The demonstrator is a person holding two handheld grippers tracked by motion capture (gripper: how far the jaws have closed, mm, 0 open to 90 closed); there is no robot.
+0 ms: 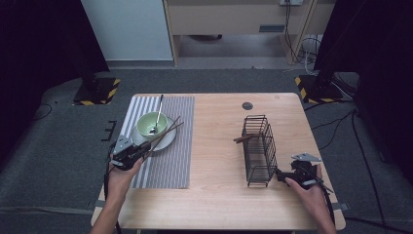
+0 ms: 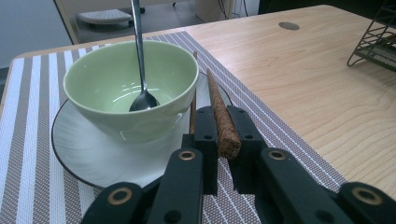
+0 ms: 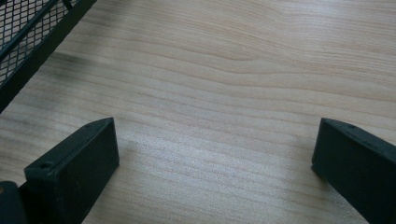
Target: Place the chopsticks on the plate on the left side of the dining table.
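A pale green bowl point(image 1: 151, 125) with a metal spoon point(image 1: 157, 114) in it stands on a white plate point(image 1: 165, 142) on the striped placemat point(image 1: 170, 161). My left gripper point(image 1: 145, 149) is at the plate's near edge, shut on a brown chopstick point(image 2: 220, 116) that slants up past the bowl point(image 2: 130, 84). A second, thinner chopstick point(image 2: 193, 105) runs along the outside of one jaw; I cannot tell whether it is gripped. My right gripper point(image 1: 281, 174) rests low beside the black wire rack point(image 1: 258, 148), and in the right gripper view its jaws point(image 3: 215, 140) stand wide open over bare wood.
A brown stick-like utensil point(image 1: 243, 139) pokes out of the rack's left side. A round dark cap point(image 1: 247, 106) is set in the wooden table point(image 1: 219, 146) near its far edge. The rack's mesh base point(image 3: 23, 42) lies just left of my right gripper.
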